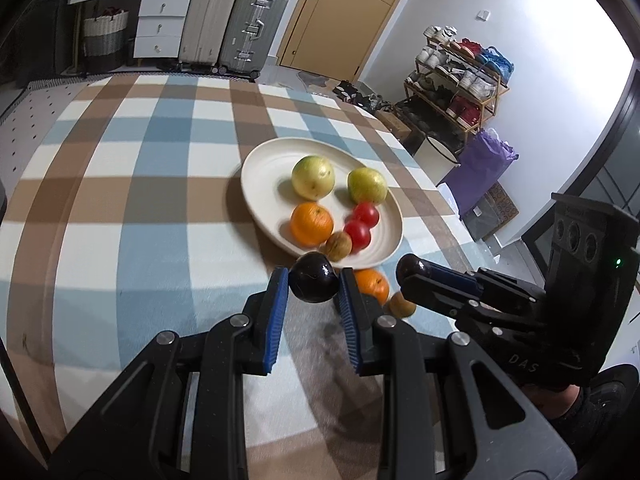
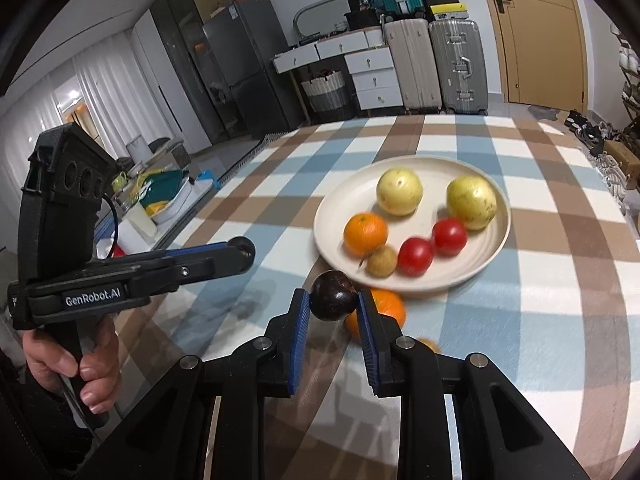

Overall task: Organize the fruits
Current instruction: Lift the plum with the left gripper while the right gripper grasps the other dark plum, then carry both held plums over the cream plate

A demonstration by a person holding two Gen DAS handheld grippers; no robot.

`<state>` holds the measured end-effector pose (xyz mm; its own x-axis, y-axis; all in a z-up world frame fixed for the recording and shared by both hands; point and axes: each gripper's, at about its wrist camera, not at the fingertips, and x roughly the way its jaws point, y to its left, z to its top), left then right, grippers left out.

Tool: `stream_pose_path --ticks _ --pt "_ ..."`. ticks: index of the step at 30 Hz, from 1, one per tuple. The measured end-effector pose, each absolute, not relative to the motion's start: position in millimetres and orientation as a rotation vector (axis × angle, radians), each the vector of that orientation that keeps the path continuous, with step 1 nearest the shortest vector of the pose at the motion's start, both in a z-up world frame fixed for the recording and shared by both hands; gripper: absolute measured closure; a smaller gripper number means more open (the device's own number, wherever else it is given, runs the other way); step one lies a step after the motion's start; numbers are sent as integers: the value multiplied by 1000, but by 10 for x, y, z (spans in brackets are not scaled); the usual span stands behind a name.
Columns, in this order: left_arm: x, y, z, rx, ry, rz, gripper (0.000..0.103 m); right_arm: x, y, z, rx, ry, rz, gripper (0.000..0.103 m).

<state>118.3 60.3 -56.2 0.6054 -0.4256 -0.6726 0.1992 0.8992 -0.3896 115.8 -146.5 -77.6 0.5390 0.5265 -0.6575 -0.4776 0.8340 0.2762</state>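
Two suitcases [image 1: 236, 24] and a door [image 1: 340, 12] beyond the checked tablecloth [image 1: 120, 200].

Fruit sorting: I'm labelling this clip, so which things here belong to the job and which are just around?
Job: left gripper and right gripper, each holding a dark plum; plate; loose orange.
Around: suitcases, shoe rack, drawers.
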Motion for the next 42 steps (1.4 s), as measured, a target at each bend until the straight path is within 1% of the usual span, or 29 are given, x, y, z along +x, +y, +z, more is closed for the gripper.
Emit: stream_pose_path --ticks 8,25,42 --pt "1566 411 -492 -263 862 -374 80 1382 -1566 -663 98 780 599 79" --pt "2288 11 -600 -245 923 -418 80 1901 -1740 -719 161 811 575 78" --pt "2644 -138 -818 -214 985 -452 80 2326 -1773 -866 166 853 559 78"
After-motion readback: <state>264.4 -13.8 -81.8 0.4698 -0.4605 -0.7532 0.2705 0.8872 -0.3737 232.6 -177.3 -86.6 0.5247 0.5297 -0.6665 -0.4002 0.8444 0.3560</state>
